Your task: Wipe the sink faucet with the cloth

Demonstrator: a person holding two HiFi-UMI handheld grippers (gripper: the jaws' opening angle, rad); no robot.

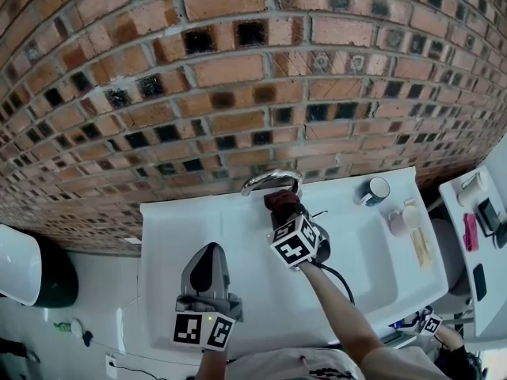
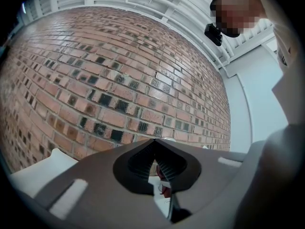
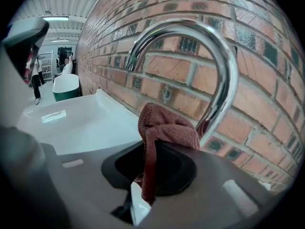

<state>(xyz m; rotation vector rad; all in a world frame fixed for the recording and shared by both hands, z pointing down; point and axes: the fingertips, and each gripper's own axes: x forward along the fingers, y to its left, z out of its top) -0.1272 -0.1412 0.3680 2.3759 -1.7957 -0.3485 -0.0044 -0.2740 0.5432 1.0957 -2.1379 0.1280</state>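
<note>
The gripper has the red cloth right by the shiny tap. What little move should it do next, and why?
Probably slide the cloth up along the curve of the tap. The right gripper is shut on the cloth, and the cloth sits against only the lower end of the tap, so the whole shiny arch above it is uncovered.

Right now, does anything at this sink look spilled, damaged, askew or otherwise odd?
Nothing stands out. The right gripper holds the cloth at the faucet; the left gripper hangs shut and empty over the sink.
</note>
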